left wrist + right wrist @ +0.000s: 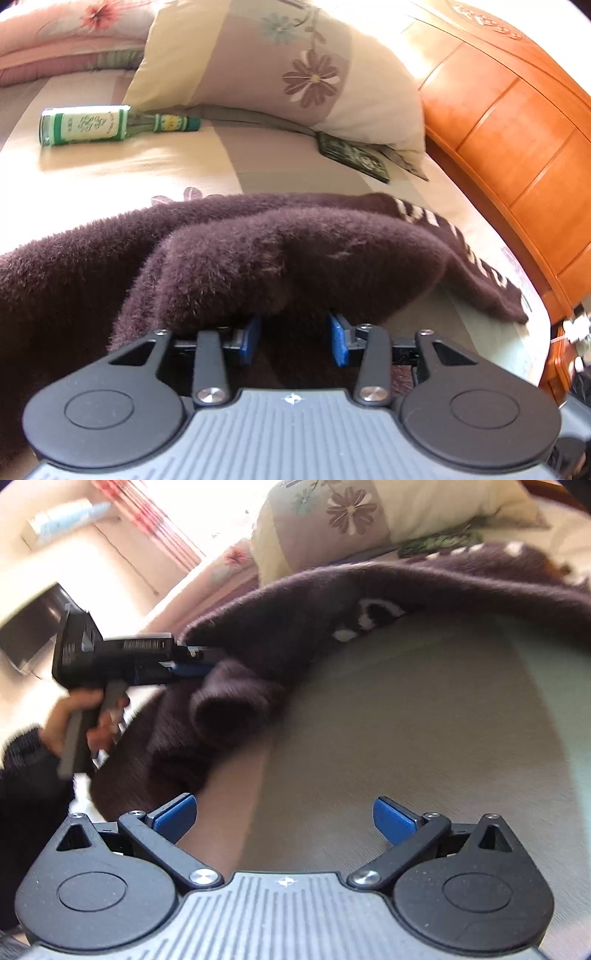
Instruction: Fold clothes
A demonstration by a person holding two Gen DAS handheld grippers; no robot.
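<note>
**Left tongs among the sweater folds, right tongs waiting open**

Nearest to the left wrist camera, the left tongs (294,341) stood with a clear gap between the blue pads (339,343), and a thick fold of the dark purple fuzzy sweater (295,258) bulged over and in front of them. Cloth lay in the gap, but the pads did not visibly press on it, so I judged these tongs as parted and not gripping. In the right wrist view the same tool, held by the person's left hand (79,716), pushed its tips into the bunched edge of the sweater; the picture was blurred there, and it did not settle the question.

The right tongs (284,818) were wide open and held nothing. They hovered above the bare bed sheet (406,720), a little apart from the sweater's edge, probably ready to take another part of the cloth.

The sweater lay on the bed, half lifted and rolled, with a white pattern (439,225) along its far hem. So the fold looked only partly made.

Farther away a green bottle (110,125) lay on its side, then a small dark packet (354,157) partly under the flowered pillow (280,62), and at the right the wooden headboard (517,122).
</note>
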